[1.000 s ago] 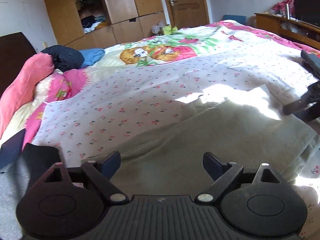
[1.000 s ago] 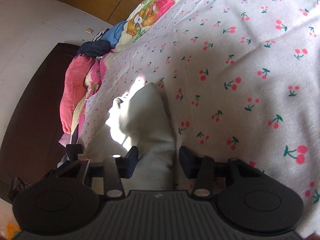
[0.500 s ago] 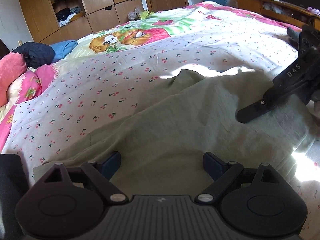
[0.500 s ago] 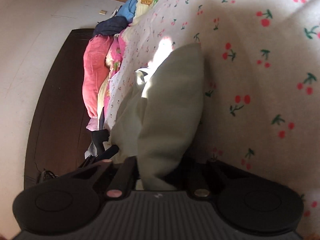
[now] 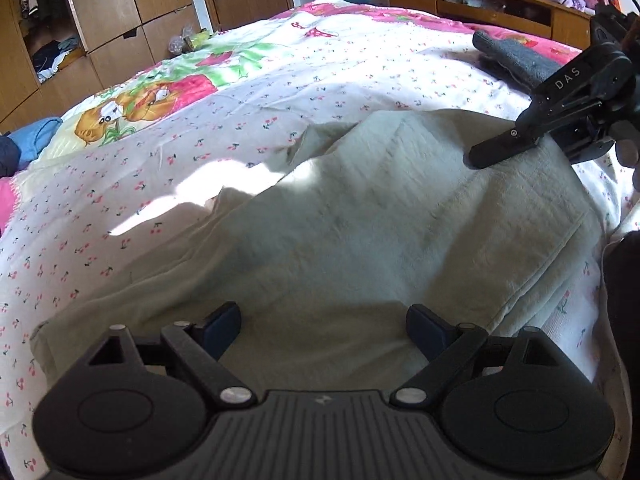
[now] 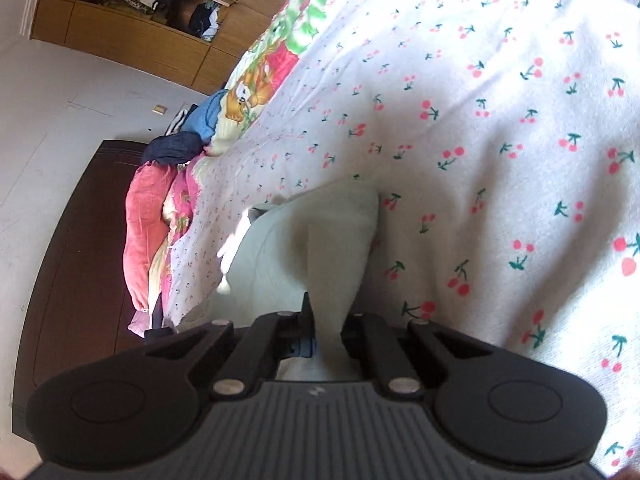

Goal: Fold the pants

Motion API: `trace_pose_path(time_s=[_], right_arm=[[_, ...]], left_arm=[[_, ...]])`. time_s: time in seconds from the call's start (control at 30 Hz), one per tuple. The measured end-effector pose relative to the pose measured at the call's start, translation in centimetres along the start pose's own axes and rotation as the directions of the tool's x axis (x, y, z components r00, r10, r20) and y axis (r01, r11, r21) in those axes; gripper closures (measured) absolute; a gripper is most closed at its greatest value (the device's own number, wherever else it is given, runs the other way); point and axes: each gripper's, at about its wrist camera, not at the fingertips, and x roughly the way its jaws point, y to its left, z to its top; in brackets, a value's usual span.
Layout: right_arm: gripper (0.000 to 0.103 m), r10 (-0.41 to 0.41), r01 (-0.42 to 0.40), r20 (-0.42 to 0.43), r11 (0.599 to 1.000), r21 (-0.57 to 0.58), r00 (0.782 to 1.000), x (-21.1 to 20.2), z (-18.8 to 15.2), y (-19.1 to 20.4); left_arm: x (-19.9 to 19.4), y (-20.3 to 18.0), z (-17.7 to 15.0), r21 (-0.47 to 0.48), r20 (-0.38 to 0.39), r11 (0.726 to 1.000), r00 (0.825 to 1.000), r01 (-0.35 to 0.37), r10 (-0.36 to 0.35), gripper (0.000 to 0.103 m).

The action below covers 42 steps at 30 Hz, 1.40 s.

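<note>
Right wrist: claw (image 6: 326,332) pinching pants (image 6: 320,248)

right claw (image 6: 326,330) closed — pants (image 6: 320,248) pinched, lifted

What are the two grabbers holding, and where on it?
The right gripper pinches the pale green pants by an edge fold. The left gripper is open over them, holding nothing.

Sunlit bed (image 5: 360,52) (wooden wardrobe (image 5: 100,20) behind)
</note>
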Motion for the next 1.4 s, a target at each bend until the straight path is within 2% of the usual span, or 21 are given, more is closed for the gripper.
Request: trace_pose_path(time_s=[0.07,0.13,0.2,0.23,0.27,0.3,0.33,0.4,0.5,0.57,0.6,0.7,0.8,0.87,0.93,1.03,1.1,1.17,1.27,1.33,1.4], right_arm=[[0.093,0.004,-0.004,0.041,1.0,0.003,0.999,0.0,0.0,0.3],[0.092,0.003,-0.003,0.026,1.0,0.013,1.0,0.5,0.0,0.0],[0.094,-0.052,0.052,0.033,0.999,0.014,0.998,0.9,-0.1,0.4],[0.096,-0.063,0.062,0.043,0.998,0.005,0.997,0.7,-0.2,0.9],[0.096,-0.059,0.059,0.063,0.998,-0.006,0.996,0.2,-0.3,1.5],[0.096,-0.063,0.065,0.077,0.997,-0.028,0.995,-0.2,-0.4,2.2],[0.096,-0.082,0.087,0.084,0.994,-0.061,0.993,-0.6,-0.5,3.0],[0.096,-0.123,0.133,0.087,0.983,-0.125,0.989,-0.8,-0.7,4.5],[0.096,-0.172,0.181,0.077,0.975,-0.132,0.982,-0.5,-0.7,5.1],[0.096,-0.169,0.178,0.084,0.976,-0.125,0.982,-0.6,-0.7,5.0],[0.097,-0.161,0.172,0.087,0.976,-0.134,0.983,-0.7,-0.7,5.1],[0.092,-0.173,0.182,0.067,0.97,-0.163,0.983,0.1,-0.6,4.9],[0.081,-0.157,0.158,0.02,0.984,-0.078,0.987,2.1,0.2,2.7],[0.083,-0.124,0.123,0.041,0.992,0.027,0.992,2.6,0.5,1.4],[0.094,-0.093,0.086,0.091,0.993,0.075,0.992,2.2,0.6,1.7],[0.094,-0.109,0.113,0.13,0.993,-0.027,0.985,1.6,0.6,5.6],[0.094,-0.141,0.159,0.131,0.977,-0.139,0.981,2.0,0.4,9.2],[0.094,-0.182,0.213,0.136,0.941,-0.262,0.974,3.3,-0.2,13.6],[0.094,-0.21,0.236,0.109,0.89,-0.39,0.972,6.2,-1.4,18.9],[0.094,-0.214,0.217,0.059,0.861,-0.46,0.975,9.0,-2.9,21.7],[0.093,-0.243,0.216,0.02,0.816,-0.536,0.97,12.4,-5.2,24.0]], left_arm=[[-0.8,1.0,-0.2,-0.007,0.009,0.999,0.999,-0.052,0.052,0.001],[-1.0,2.5,-0.6,-0.064,-0.005,0.993,0.995,-0.103,0.103,0.001],[-0.9,3.4,-0.8,-0.089,0.018,0.981,0.984,-0.173,0.175,0.001],[-1.0,3.4,-1.0,-0.074,0.041,0.965,0.966,-0.251,0.255,0.001],[-1.1,3.4,-1.0,-0.066,0.07,0.938,0.936,-0.341,0.345,0.001],[-1.2,3.6,-1.0,-0.08,0.103,0.913,0.908,-0.4,0.406,0.001],[-1.3,3.9,-0.6,-0.108,0.133,0.905,0.896,-0.412,0.424,0.001],[-1.0,4.0,1.2,-0.124,0.171,0.93,0.916,-0.345,0.362,0.001],[2.2,3.3,3.1,-0.046,0.14,0.962,0.952,-0.268,0.272,0.001],[5.1,3.9,2.6,-0.06,0.055,0.952,0.951,-0.3,0.303,0.0],[5.5,4.5,2.2,-0.088,0.039,0.95,0.952,-0.3,0.304,0.0],[3.2,5.5,1.8,-0.2,0.072,0.941,0.954,-0.273,0.292,0.0],[0.3,4.7,1.1,-0.227,0.127,0.94,0.949,-0.257,0.29,0.001],[-0.8,3.2,0.2,-0.211,0.126,0.949,0.956,-0.235,0.264,0.001],[-1.2,1.1,-0.7,-0.151,0.119,0.974,0.975,-0.17,0.189,0.001],[-0.9,-2.3,-2.0,-0.028,0.101,0.993,0.988,-0.113,0.115,0.0],[-1.3,-3.2,-2.5,0.019,0.106,0.988,0.983,-0.155,0.153,0.0],[-2.1,-2.0,-2.2,-0.026,0.115,0.989,0.983,-0.142,0.144,0.0],[-3.4,1.3,-2.6,-0.084,0.108,0.984,0.981,-0.155,0.164,0.0],[-4.5,3.6,-3.8,-0.116,0.097,0.976,0.976,-0.185,0.197,0.001],[-5.9,5.8,-5.5,-0.186,0.085,0.969,0.98,-0.164,0.182,0.001]])
